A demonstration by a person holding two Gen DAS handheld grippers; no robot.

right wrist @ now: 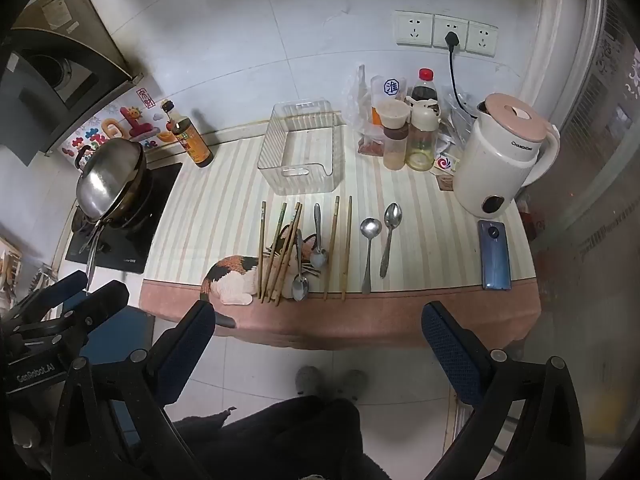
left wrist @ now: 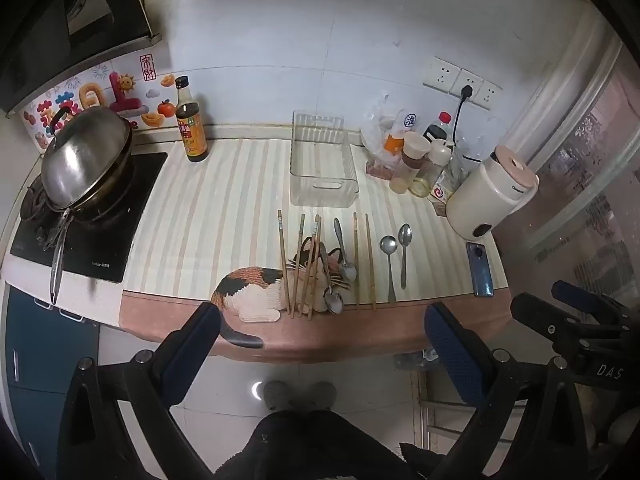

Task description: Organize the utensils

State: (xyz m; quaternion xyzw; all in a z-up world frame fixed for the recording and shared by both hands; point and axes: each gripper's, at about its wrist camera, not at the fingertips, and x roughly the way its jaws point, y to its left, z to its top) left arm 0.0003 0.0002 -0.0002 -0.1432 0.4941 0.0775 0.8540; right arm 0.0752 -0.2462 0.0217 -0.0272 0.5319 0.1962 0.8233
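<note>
Left gripper [left wrist: 322, 330]: I see it spread wide with nothing between the fingers, hanging off the counter's front edge.
Right gripper [right wrist: 318, 326]: mine here is spread wide too, nothing held, also short of the counter edge; in the left view it sits at 4 o'clock.
Chopsticks [right wrist: 276, 252]: at 12 o'clock from my right gripper, a bunch lying over the cat mat [right wrist: 236, 280], tips toward me.
Chopstick pair [right wrist: 340, 246]: just right of the bunch, lying parallel.
Spoons [right wrist: 378, 244]: two at 1 o'clock, side by side; two more [right wrist: 310, 260] between the bunch and the pair.
Bin [right wrist: 302, 148]: clear, past the utensils at 12 o'clock.
Kettle [right wrist: 502, 158]: 2 o'clock.
Phone [right wrist: 495, 254]: below the kettle.
Wok [right wrist: 110, 178]: 10 o'clock, on the stove.
</note>
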